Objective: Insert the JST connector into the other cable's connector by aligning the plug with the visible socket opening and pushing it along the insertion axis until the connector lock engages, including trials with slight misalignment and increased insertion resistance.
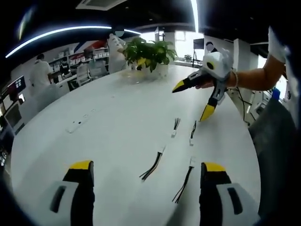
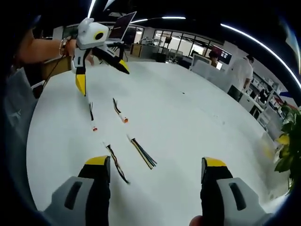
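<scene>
Both your left claw (image 1: 146, 172) and right claw (image 2: 156, 169) are wide and empty; the cables (image 1: 153, 165) mid-surface (image 1: 117, 113) are light and floppy, so pinch each by its stiff white connector (image 1: 161, 149).

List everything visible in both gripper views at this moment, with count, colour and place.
Short wired connector cables: four, dark wires with pale plugs, loose on the table between the grippers.
Round white table: one, under everything.
Green potted plant: one, far table edge.
White power strip: one, table's left part in the left gripper view.
People in white: several, at background desks.
Left gripper: yellow-tipped jaws open, empty.
Right gripper: yellow-tipped jaws open, empty.
</scene>
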The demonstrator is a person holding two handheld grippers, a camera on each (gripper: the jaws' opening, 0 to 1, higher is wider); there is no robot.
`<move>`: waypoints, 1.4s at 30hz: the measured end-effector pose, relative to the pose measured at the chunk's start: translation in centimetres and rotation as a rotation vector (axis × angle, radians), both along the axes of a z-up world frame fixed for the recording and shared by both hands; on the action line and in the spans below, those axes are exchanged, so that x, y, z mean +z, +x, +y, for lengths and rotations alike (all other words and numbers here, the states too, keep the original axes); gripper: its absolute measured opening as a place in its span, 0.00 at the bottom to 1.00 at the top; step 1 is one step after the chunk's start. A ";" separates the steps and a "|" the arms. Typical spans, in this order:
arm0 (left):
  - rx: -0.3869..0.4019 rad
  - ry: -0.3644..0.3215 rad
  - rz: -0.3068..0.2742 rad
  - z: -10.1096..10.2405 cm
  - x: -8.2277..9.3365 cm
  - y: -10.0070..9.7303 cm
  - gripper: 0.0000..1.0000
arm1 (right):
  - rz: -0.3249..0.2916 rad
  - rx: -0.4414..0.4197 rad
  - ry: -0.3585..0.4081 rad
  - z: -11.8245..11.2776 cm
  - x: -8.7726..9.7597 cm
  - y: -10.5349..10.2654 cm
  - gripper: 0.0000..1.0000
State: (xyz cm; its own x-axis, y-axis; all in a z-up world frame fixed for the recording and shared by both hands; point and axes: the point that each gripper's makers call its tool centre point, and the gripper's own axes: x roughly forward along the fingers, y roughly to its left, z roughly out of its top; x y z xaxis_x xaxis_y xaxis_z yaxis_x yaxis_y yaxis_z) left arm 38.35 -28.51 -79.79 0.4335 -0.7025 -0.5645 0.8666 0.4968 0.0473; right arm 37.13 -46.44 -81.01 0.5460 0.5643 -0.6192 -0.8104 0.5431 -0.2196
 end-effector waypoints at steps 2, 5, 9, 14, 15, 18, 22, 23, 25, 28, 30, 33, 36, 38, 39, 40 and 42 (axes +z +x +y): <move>-0.008 0.003 0.002 -0.2 -0.2 0.1 0.92 | 0.000 0.006 -0.003 0.1 -0.1 0.2 0.77; -0.019 0.007 0.004 0.0 -0.5 0.5 0.91 | 0.004 0.016 -0.005 0.2 -0.2 0.4 0.76; -0.033 0.009 0.007 -0.8 -0.6 0.4 0.89 | 0.007 0.030 -0.006 0.4 -0.3 0.7 0.72; -0.047 0.016 0.010 -1.5 -1.1 0.6 0.86 | 0.009 0.051 -0.009 0.7 -0.7 1.3 0.69; -0.055 0.019 0.012 -1.9 -1.2 0.3 0.85 | 0.011 0.057 -0.008 0.8 -0.8 1.4 0.68; -0.064 0.016 0.016 -2.4 -1.4 0.2 0.81 | 0.011 0.080 -0.006 1.1 -0.8 1.7 0.64; -0.077 0.011 0.024 -3.0 -1.8 0.3 0.76 | 0.022 0.101 0.001 1.3 -0.9 1.9 0.58; -0.078 0.010 0.025 -3.1 -1.9 0.3 0.76 | 0.023 0.107 0.001 1.4 -1.0 2.1 0.57; -0.082 0.009 0.024 -3.3 -1.9 0.3 0.75 | 0.025 0.119 0.005 1.6 -1.0 2.1 0.56; -0.091 -0.002 0.028 -3.6 -1.9 0.3 0.72 | 0.030 0.129 0.001 1.7 -1.3 2.1 0.55; -0.093 -0.001 0.026 -3.7 -2.0 0.4 0.72 | 0.033 0.138 0.001 1.8 -1.4 2.1 0.53; -0.106 -0.003 0.029 -3.9 -2.1 0.4 0.67 | 0.042 0.153 0.003 2.0 -1.5 1.8 0.51; -0.113 -0.006 0.037 -4.2 -2.4 0.3 0.64 | 0.049 0.170 0.004 2.3 -1.7 1.6 0.48; -0.117 -0.007 0.043 -4.3 -2.6 0.2 0.63 | 0.056 0.182 0.006 2.5 -1.8 1.5 0.46; -0.120 -0.005 0.046 -4.3 -2.7 0.2 0.62 | 0.058 0.190 0.008 2.6 -1.9 1.4 0.45; -0.125 -0.006 0.049 -4.4 -2.9 0.1 0.61 | 0.061 0.197 0.008 2.7 -2.0 1.4 0.43; -0.134 -0.005 0.053 -4.6 -3.1 0.0 0.57 | 0.068 0.212 0.012 2.9 -2.1 1.2 0.41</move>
